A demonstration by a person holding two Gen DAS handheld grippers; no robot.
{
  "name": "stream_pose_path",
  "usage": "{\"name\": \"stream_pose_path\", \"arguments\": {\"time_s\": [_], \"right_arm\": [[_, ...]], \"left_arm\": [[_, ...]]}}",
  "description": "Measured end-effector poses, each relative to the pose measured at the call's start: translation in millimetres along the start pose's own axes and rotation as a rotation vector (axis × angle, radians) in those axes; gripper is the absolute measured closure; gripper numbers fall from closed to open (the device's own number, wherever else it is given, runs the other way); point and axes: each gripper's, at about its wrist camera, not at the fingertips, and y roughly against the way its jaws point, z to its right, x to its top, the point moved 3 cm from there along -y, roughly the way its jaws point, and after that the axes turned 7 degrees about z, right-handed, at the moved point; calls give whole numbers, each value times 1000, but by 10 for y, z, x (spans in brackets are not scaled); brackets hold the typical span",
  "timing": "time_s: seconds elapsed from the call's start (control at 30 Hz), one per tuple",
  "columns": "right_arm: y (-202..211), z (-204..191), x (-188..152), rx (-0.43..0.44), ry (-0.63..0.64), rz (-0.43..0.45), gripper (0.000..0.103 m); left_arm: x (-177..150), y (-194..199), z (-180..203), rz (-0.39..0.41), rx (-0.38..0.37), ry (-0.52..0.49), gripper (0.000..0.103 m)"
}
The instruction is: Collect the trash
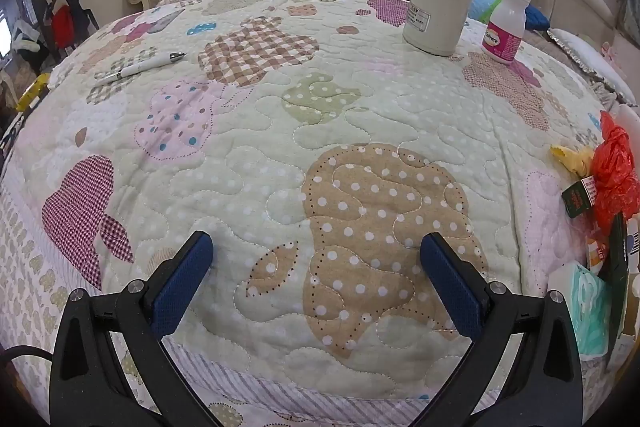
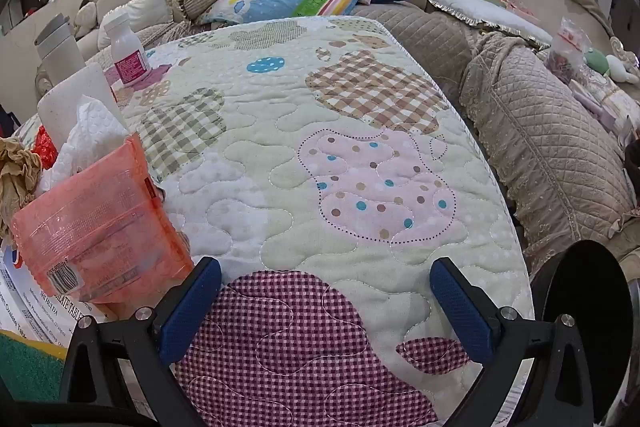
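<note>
Both grippers hang over a bench covered by a pale green quilted patchwork cloth (image 1: 256,155), tilted downward. The left gripper (image 1: 316,255) stands wide with nothing between its blue pads; the right gripper (image 2: 326,281) is equally wide and empty. The trash lies heaped between them: a crumpled red plastic bag (image 1: 614,179), a translucent orange plastic pouch (image 2: 100,227) and crumpled white tissue (image 2: 90,143).

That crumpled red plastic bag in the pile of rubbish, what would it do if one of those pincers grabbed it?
The red plastic bag looks thin and crinkled, so it would probably squash flat and hang limp. It seems very light, likely easy to lift. Its glossy film may slip between the pads, and since it rests against the yellow wrapper, that might shift too.
</note>
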Motion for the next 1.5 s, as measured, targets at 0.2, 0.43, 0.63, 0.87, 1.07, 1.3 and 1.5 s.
{"name": "stream_pose_path", "arguments": {"time_s": [0.2,0.43,0.63,0.87,1.07,1.3,1.5], "right_arm": [[0,0,0,0,0,-2,0],[11,-13,-5,0,-1,-1,0],[19,-49,3,32,31,-58,0],[384,-4,-76,73,7,-2,0],[986,-33,111,54,-15,152,0],[1422,-142,288,49,0,270,0],[1609,-198,329,53,-2,326,0]], "left_arm": [[-43,102,51,-16,11,-21,0],[-61,703,298,89,-36,-14,0],[-88,1170,720,159,-122,-70,0],[-153,1493,1172,208,-201,-94,0],[-150,1708,1448,258,-236,-110,0],[-99,1857,1637,297,-262,-109,0],[-49,1958,1700,331,-265,-110,0]]}}
